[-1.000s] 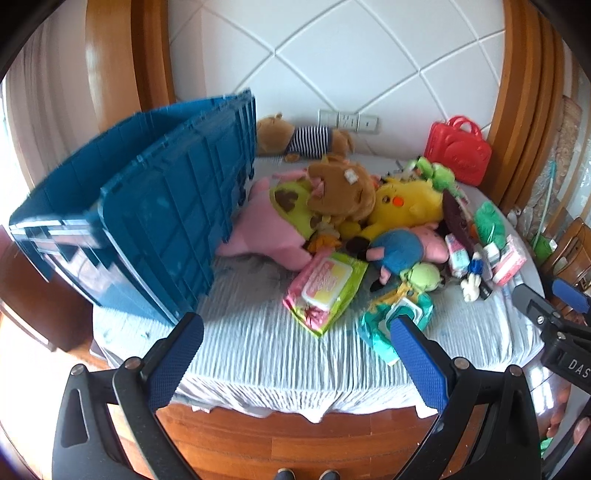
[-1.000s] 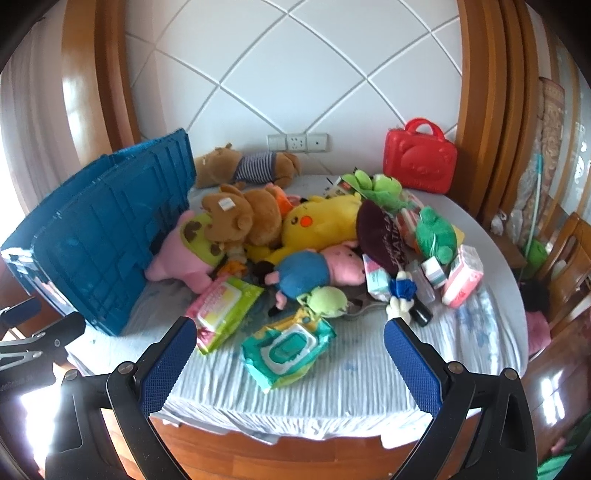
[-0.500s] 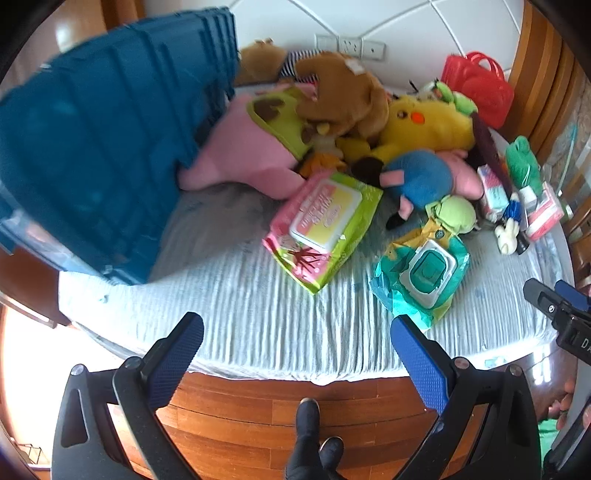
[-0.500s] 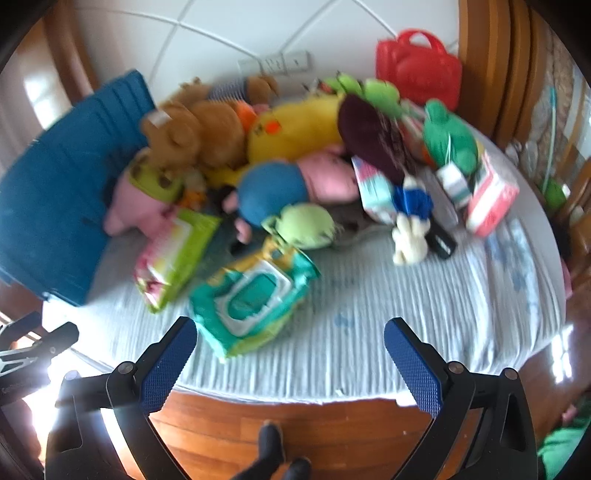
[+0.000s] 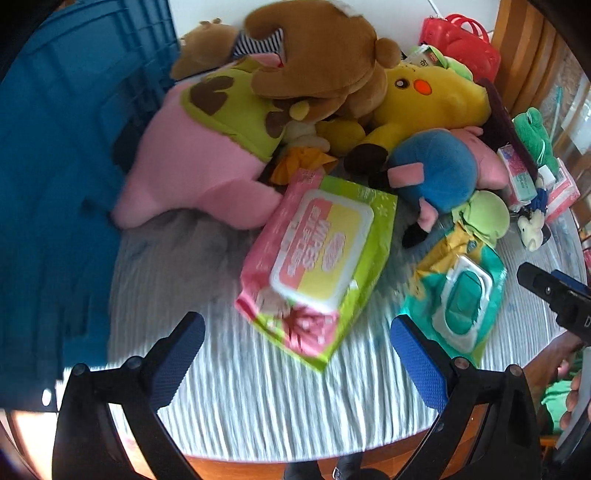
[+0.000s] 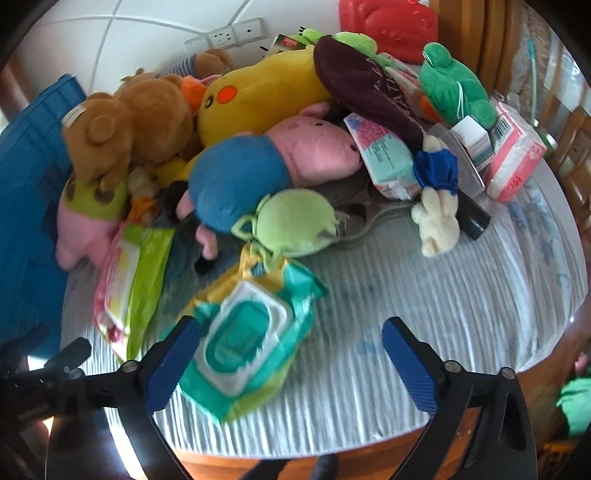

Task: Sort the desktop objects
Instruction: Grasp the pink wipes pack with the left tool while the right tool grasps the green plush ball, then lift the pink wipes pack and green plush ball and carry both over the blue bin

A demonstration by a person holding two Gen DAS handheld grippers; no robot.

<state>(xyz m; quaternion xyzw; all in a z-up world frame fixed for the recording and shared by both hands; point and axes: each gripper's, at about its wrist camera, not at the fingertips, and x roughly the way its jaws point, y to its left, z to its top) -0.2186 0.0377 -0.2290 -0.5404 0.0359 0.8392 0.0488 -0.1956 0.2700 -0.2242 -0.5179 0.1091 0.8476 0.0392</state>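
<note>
A: Wipes, two packs, both flat on the striped cloth at the worktop's [image 5: 258, 406] near edge. Pink-green pack [image 5: 317, 262] left, teal pack [image 6: 243, 339] right, close but apart.

B: Claws?

A: Left claw [image 5: 299, 362] spread wide, empty, above the cloth just in front of the pink-green pack. Right claw [image 6: 291, 362] also spread, empty; its left finger overlaps the teal pack in view, contact unclear.

B: Behind them?

A: Plush pile: pink toy [image 5: 192, 173] against the blue crate [image 5: 55, 166], brown bear [image 5: 317, 59] on top, yellow plush [image 5: 432, 99], blue-pink pig [image 6: 266, 166]. Small green plush [image 6: 295, 221] touches the teal pack's far end. Red case [image 6: 388, 26] at the back.
</note>
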